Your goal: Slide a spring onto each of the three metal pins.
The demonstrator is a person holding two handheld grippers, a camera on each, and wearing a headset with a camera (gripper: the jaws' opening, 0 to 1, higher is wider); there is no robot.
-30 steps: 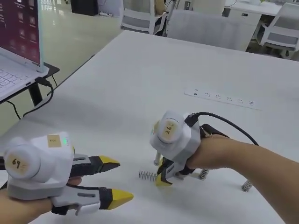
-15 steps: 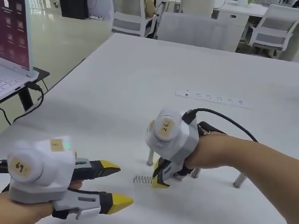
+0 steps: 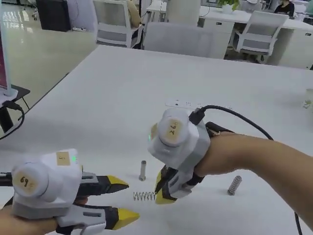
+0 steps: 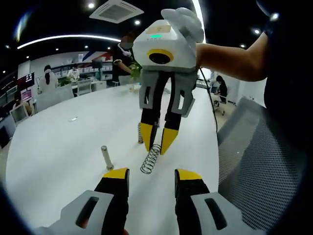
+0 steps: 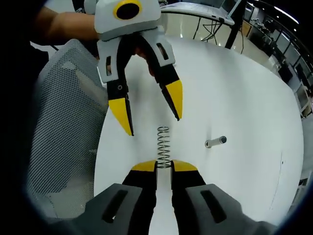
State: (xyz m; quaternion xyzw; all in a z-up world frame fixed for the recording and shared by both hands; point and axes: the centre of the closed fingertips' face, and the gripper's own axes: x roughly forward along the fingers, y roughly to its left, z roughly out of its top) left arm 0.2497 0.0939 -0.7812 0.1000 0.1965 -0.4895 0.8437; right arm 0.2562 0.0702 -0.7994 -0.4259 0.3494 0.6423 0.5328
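My right gripper is shut on one end of a loose coil spring, which sticks out level, just above the white table. A bare metal pin stands upright just beyond the spring's free end. Another pin with a spring on it stands to the right, past the right wrist. My left gripper is open at the near left, its yellow tips facing the spring a short way off, holding nothing.
A white power strip lies flat beyond the pins, and a black cable trails from the right gripper. Office chairs and desks stand past the far edge. A laptop stand's edge sits off the table's left.
The head camera has swung, shifting the whole scene. The right gripper with the spring has drawn slightly back from the bare pin, which now stands uncovered. The left gripper stays open.
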